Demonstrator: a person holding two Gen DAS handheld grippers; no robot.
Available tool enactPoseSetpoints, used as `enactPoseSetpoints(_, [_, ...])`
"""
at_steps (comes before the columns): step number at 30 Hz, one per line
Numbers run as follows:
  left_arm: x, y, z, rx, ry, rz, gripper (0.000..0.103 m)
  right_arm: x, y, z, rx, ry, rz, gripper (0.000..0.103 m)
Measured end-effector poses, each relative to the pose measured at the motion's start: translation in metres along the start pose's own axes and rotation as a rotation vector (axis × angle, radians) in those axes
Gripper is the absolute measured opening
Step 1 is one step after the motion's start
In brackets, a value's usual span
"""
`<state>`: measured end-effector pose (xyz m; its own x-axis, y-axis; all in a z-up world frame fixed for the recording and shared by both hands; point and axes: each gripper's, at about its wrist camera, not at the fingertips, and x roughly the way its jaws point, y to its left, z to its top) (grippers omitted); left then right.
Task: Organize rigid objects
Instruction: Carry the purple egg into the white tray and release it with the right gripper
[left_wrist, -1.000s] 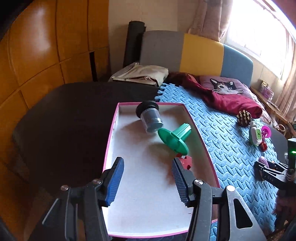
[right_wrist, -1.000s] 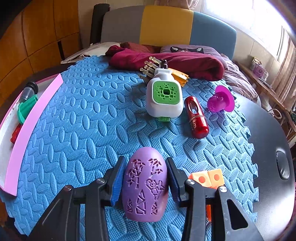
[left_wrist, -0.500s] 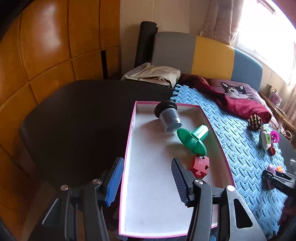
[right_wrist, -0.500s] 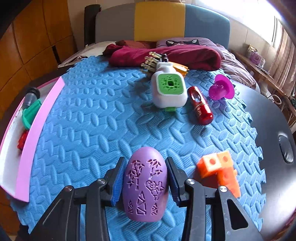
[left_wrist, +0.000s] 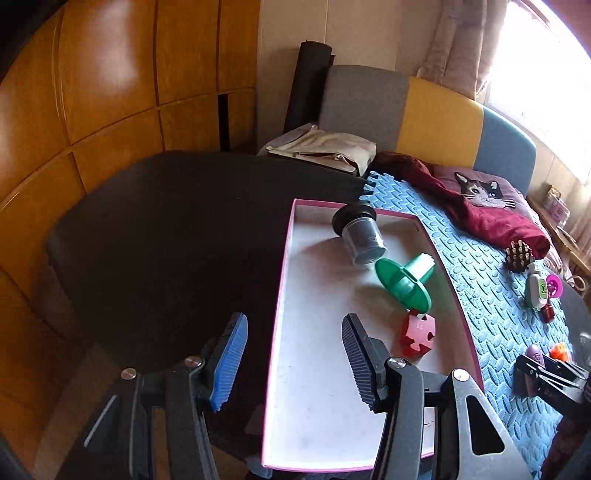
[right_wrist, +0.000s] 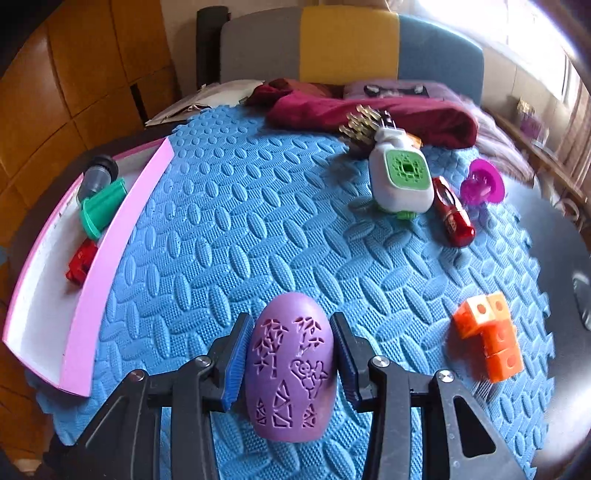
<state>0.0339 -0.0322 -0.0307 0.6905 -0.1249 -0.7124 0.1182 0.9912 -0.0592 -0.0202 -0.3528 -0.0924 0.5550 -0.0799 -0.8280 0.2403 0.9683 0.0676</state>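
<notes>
**Purple egg gripped over the blue mat, tray waiting at the left**

The right gripper (right_wrist: 290, 363) has its two pads pressed against the sides of a purple egg-shaped shell (right_wrist: 290, 369) with cut-out patterns, holding it above the near part of the blue foam mat (right_wrist: 258, 229). The left gripper (left_wrist: 291, 354) stands partly open with nothing between its pads, straddling the left wall of the pink-rimmed tray (left_wrist: 280, 295).

Around the egg, the mat is scattered. To the right lies one cluster of orange cubes (right_wrist: 489, 338). Farther off sit one white device with a green grille (right_wrist: 402, 179), one red cylinder (right_wrist: 453, 212) just beside it, one magenta disc-shaped piece (right_wrist: 484, 182), and one spiky brown thing (right_wrist: 360, 127) against a maroon cloth (right_wrist: 369, 114).

In the tray there are three things: a clear jar with a black cap (left_wrist: 360, 230) on its side, a green funnel-like piece (left_wrist: 404, 280) and a red puzzle-shaped block (left_wrist: 417, 336).

The mat and tray rest on a dark round table (left_wrist: 166, 229). Wooden panels (left_wrist: 92, 85) line the left wall, and a grey, yellow and blue headboard (left_wrist: 424, 118) stands at the far end beside a bright window.
</notes>
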Motion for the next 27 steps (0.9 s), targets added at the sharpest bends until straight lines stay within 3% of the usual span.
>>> enactPoseSetpoints(6, [0.0,0.004,0.001,-0.016,-0.006,0.01,0.054,-0.023,0.018,0.012,0.018,-0.061,0.109,0.043])
enactPoseSetpoints(15, [-0.002,0.006,0.002,-0.018,-0.012,0.009,0.054,-0.05,0.123,0.024,-0.188,-0.139,0.35,0.043])
enactPoseSetpoints(22, [-0.003,0.008,0.001,-0.013,-0.015,0.018,0.054,-0.007,0.168,0.007,-0.282,-0.03,0.312,0.043])
enactPoseSetpoints(27, [-0.002,0.009,0.002,-0.01,-0.018,0.024,0.054,0.002,0.166,0.0,-0.284,-0.044,0.273,0.044])
